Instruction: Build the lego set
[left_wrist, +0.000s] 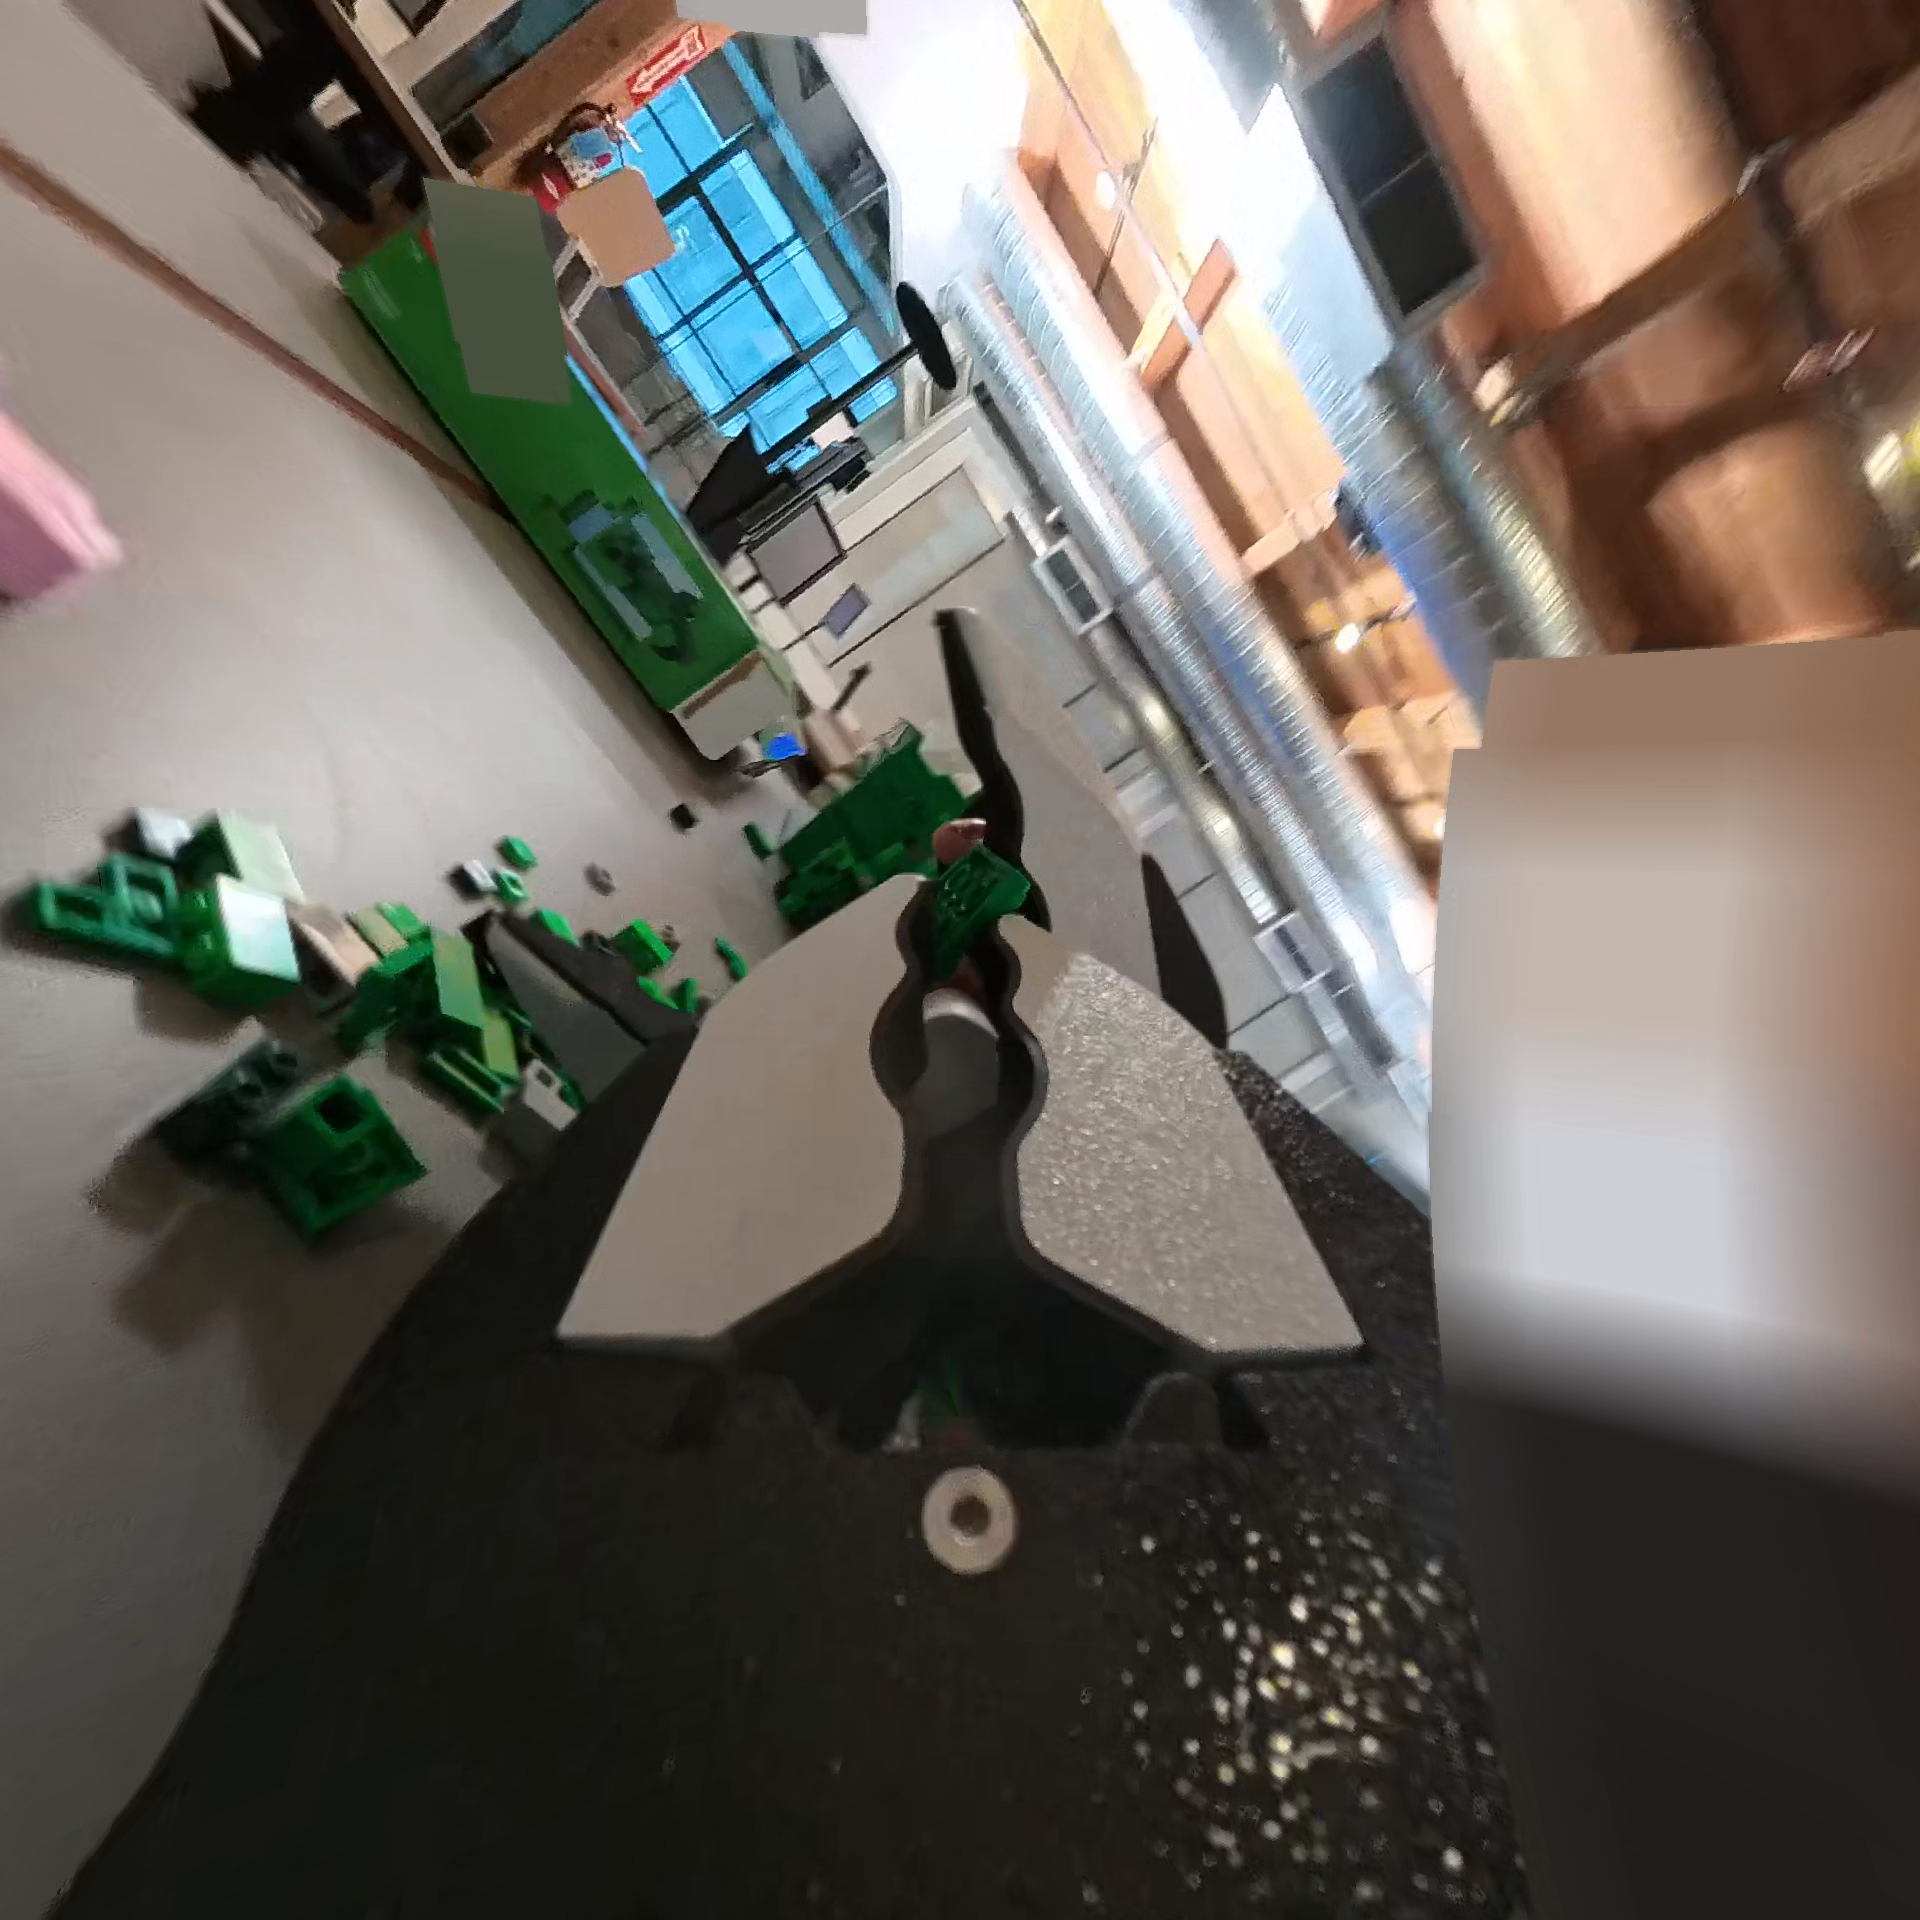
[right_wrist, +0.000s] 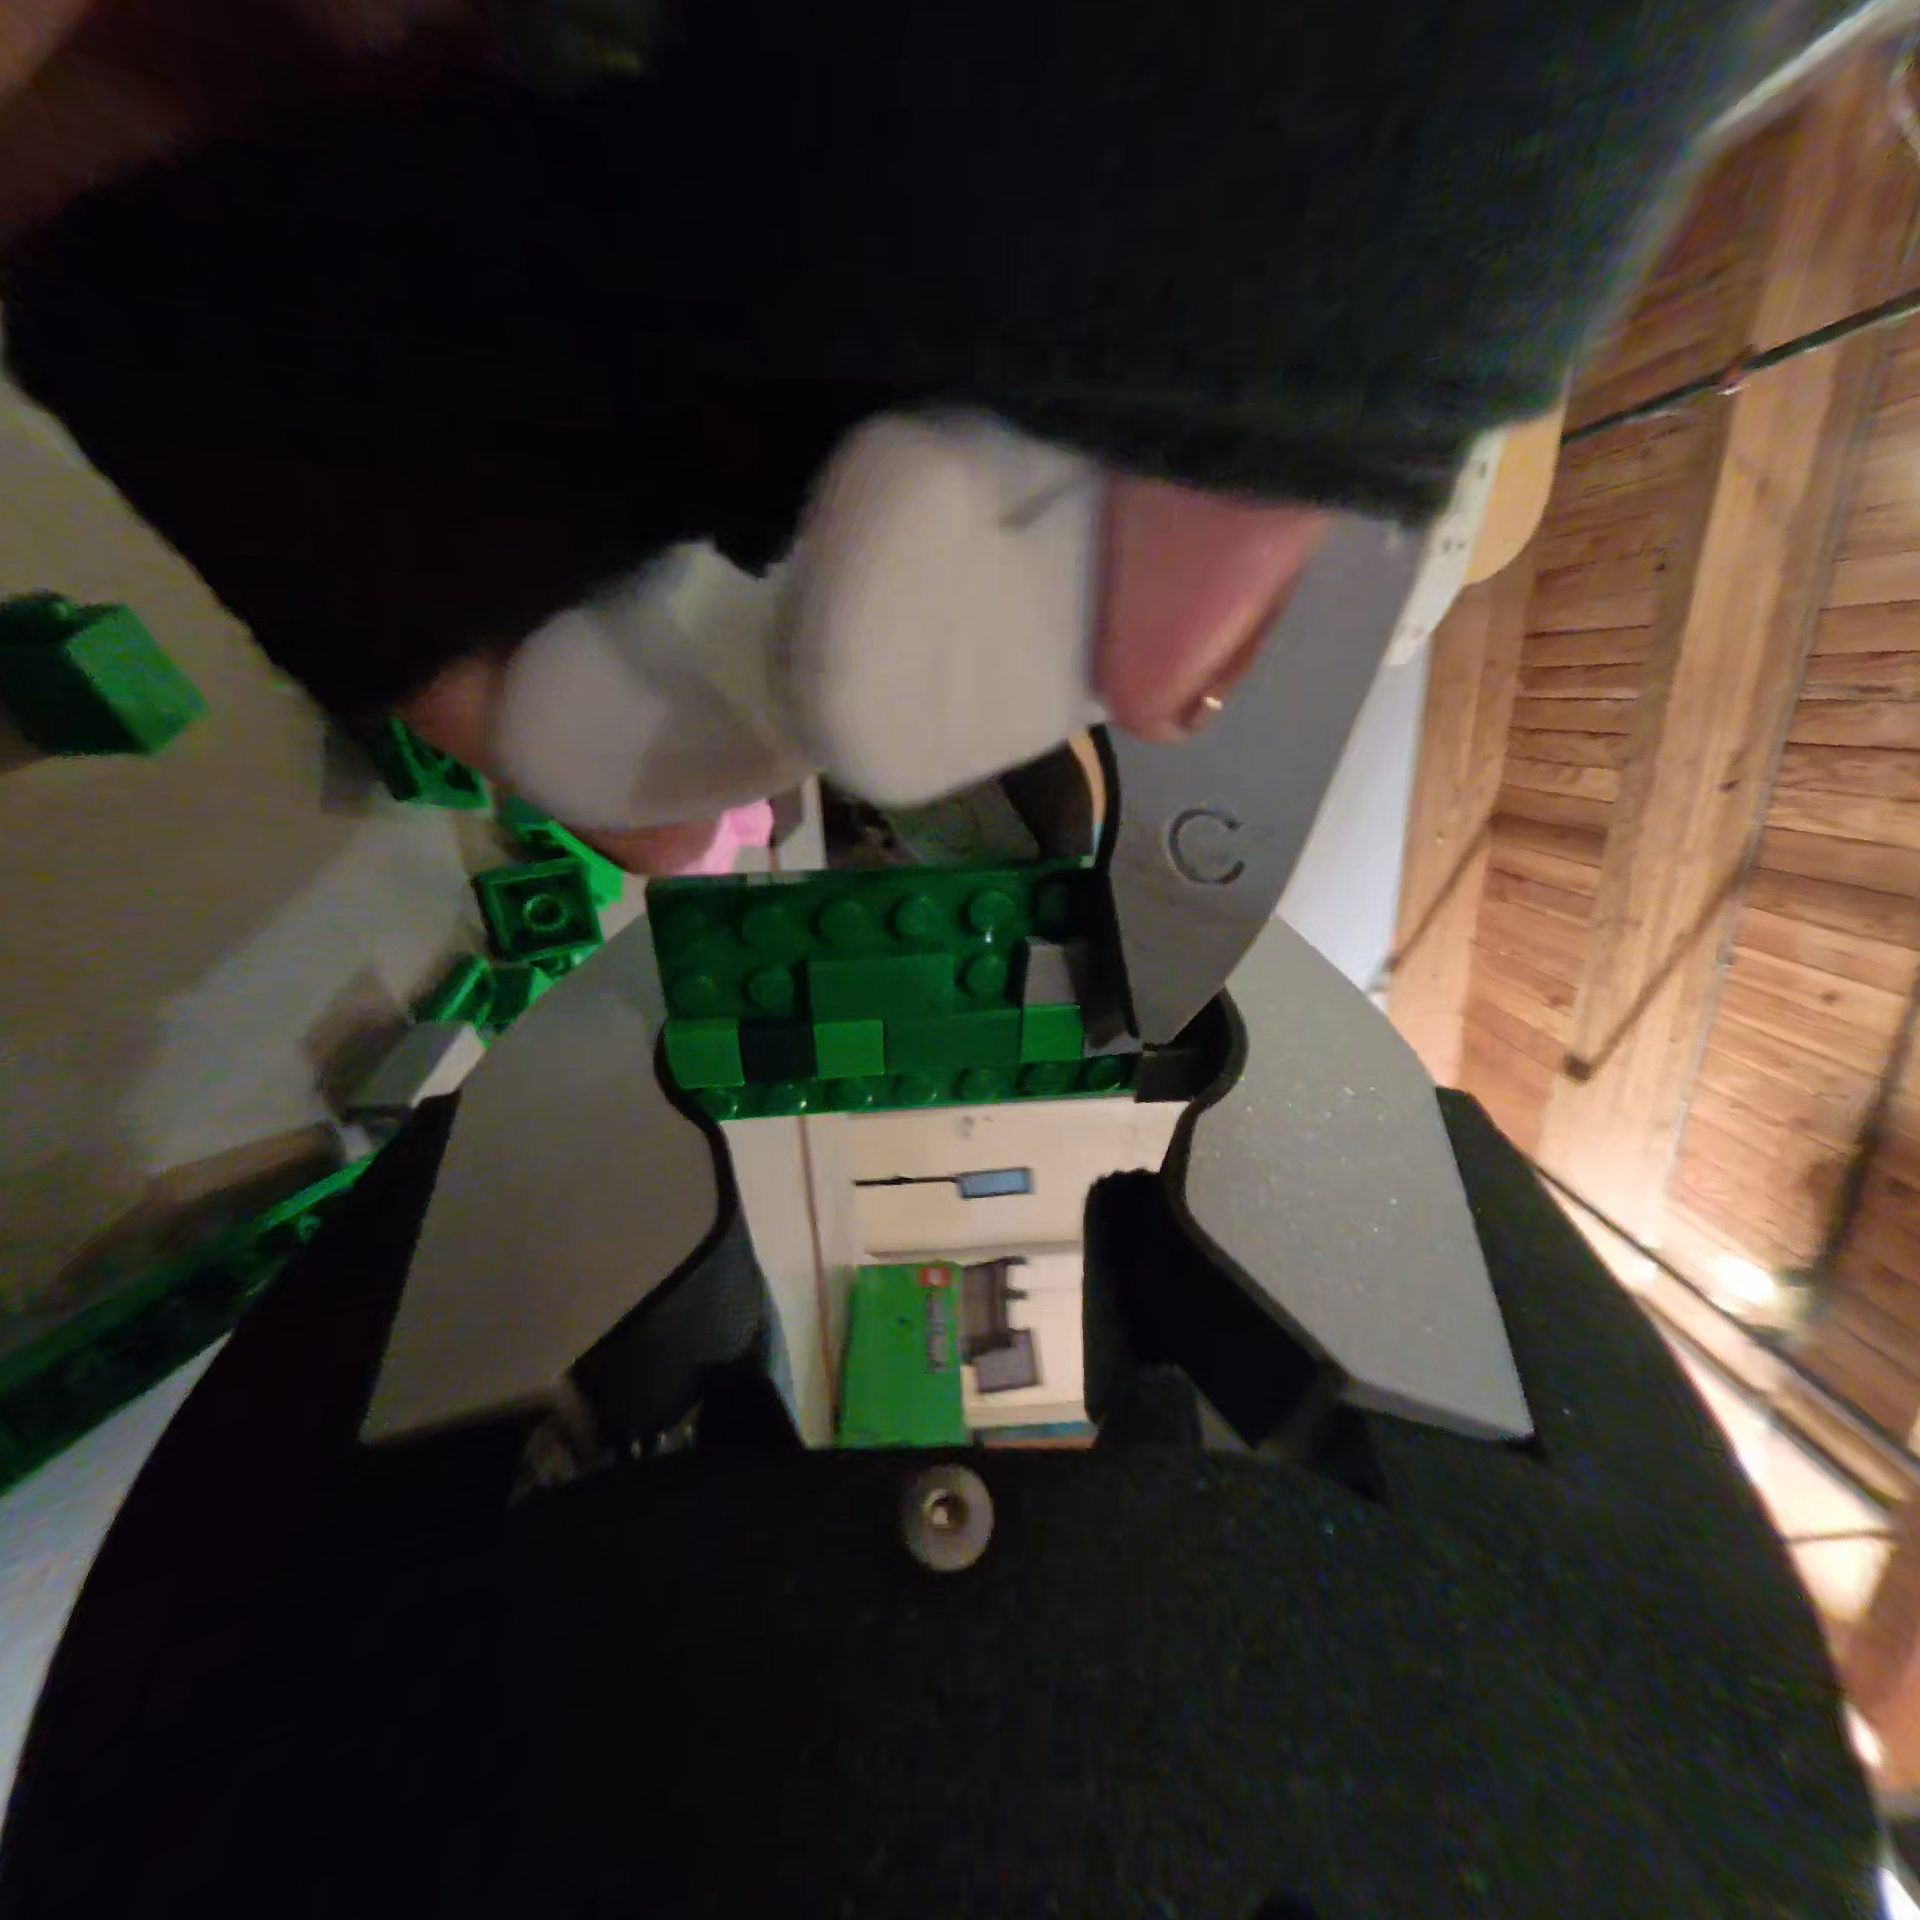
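Note:
My left gripper (left_wrist: 968, 920) is shut on a small green studded piece (left_wrist: 975, 888), held up off the table. Just beyond it is a green lego assembly (left_wrist: 868, 831) and the dark fingers (left_wrist: 977, 717) of the other gripper. In the right wrist view my right gripper (right_wrist: 935, 1039) is shut on that assembly (right_wrist: 883, 987), a green plate with light and dark green bricks on it. A grey finger (right_wrist: 1195, 873) of the left gripper touches the assembly's right end. What lies between that finger and the assembly is hidden.
A pile of loose green and grey bricks (left_wrist: 312, 987) lies on the pale table (left_wrist: 312, 675) to the left. A green lego box (left_wrist: 561, 488) stands at the far edge and a pink object (left_wrist: 42, 520) at the left. A hand in a dark sleeve (right_wrist: 831, 644) is close above the assembly.

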